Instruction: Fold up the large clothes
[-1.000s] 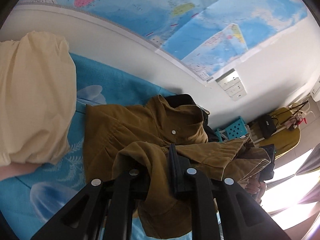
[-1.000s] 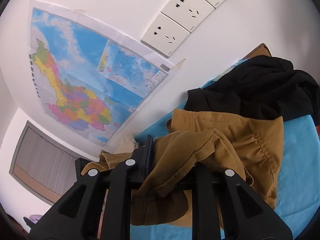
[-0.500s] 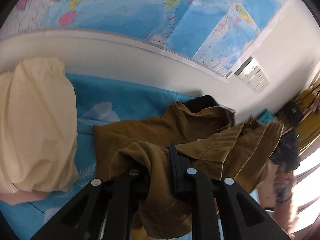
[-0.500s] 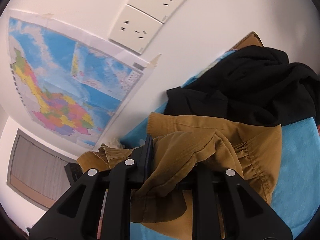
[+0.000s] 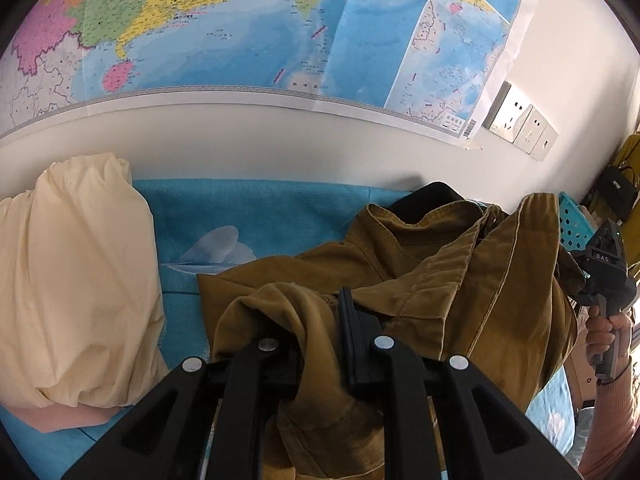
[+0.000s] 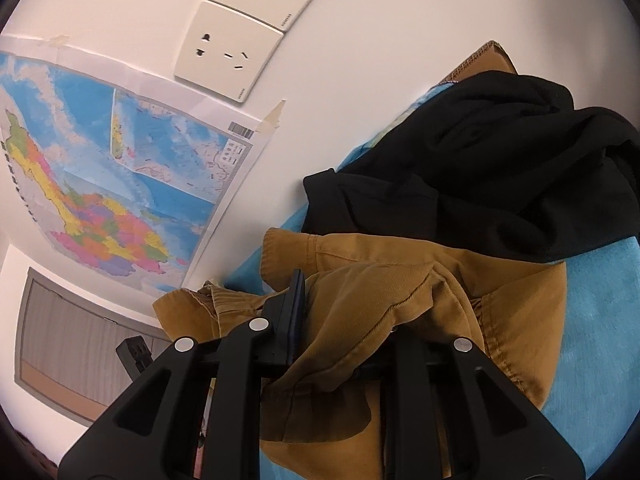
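A mustard-brown corduroy shirt [image 5: 420,280] hangs between both grippers above a blue bed sheet [image 5: 256,216]. My left gripper [image 5: 320,320] is shut on a bunched fold of the shirt, which drapes over its fingers. My right gripper [image 6: 340,312] is shut on another part of the shirt [image 6: 380,300]; its right finger is hidden under cloth. The right gripper also shows at the right edge of the left wrist view [image 5: 604,280], held by a hand, with the shirt stretched up to it.
A cream pillow [image 5: 72,280] lies at the left on the bed. A black garment [image 6: 500,184] is heaped by the wall behind the shirt. The wall carries a map [image 5: 280,28] and sockets [image 6: 240,40]. A blue basket [image 5: 576,228] stands at the right.
Both grippers have moved closer to the wall with the shirt still held. In the left wrist view the shirt has risen and stretched toward the right gripper.
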The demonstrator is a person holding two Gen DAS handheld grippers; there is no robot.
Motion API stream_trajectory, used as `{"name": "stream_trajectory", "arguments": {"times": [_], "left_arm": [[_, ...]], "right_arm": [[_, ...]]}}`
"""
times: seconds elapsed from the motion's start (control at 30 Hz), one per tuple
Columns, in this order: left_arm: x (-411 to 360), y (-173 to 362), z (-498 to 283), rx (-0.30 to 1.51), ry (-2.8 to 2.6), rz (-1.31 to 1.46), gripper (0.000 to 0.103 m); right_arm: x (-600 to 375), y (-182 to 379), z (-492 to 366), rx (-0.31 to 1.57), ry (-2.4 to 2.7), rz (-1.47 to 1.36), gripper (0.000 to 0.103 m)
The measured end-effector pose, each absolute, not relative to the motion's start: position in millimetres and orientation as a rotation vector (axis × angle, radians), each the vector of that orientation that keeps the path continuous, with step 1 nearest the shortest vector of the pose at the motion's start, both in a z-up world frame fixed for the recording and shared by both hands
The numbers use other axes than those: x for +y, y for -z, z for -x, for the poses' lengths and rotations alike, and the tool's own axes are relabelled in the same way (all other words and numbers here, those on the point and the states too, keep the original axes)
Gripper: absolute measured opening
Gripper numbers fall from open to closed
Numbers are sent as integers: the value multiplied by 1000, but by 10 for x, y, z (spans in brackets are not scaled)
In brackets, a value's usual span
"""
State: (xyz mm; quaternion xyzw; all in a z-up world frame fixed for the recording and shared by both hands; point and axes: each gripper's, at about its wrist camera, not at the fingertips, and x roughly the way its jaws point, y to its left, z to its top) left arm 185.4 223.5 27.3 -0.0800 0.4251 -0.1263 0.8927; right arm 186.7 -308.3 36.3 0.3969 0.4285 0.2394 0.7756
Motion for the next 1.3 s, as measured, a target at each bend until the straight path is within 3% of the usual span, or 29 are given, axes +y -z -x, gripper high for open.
{"name": "stream_trajectory", "arguments": {"times": [0.3,0.4,0.47,0.53,0.57,0.7,0.83,0.93,1.0,1.07,1.1,1.13,1.2,1.3], "left_arm": [[2249,-169,-1990,938,257,192,16],[2252,-120,-2054,957,253,201,16],[2252,-90,-2090,970,250,208,16],[2250,-52,-2139,986,245,215,16],[2251,-37,-2154,991,242,217,16],[2265,25,-2197,1013,241,235,16],[2306,44,-2215,1029,259,271,15],[2394,25,-2213,1038,307,357,25],[2497,-11,-2193,1035,357,453,33],[2566,-61,-2165,1020,393,513,38],[2615,-105,-2130,1005,417,547,41],[2638,-139,-2107,995,432,566,43],[2698,-240,-2014,952,485,609,67],[2766,-428,-1839,866,537,609,72]], "right_arm": [[-3071,-283,-1950,956,-512,-875,20],[-3081,-275,-1966,963,-517,-889,25],[-3090,-284,-1977,967,-533,-904,40],[-3087,-379,-1966,941,-560,-883,74],[-3101,-458,-1942,916,-559,-866,78],[-3203,-802,-1815,823,-594,-813,80],[-3119,-1036,-1630,781,-528,-561,79],[-2867,-990,-1554,819,-436,-293,79],[-2686,-887,-1545,834,-358,-109,77],[-2550,-732,-1560,860,-310,30,66],[-2506,-634,-1571,878,-289,80,52],[-2494,-580,-1579,890,-289,90,32],[-2541,-520,-1597,898,-257,87,4],[-2700,-633,-1565,853,-259,8,3]]}}
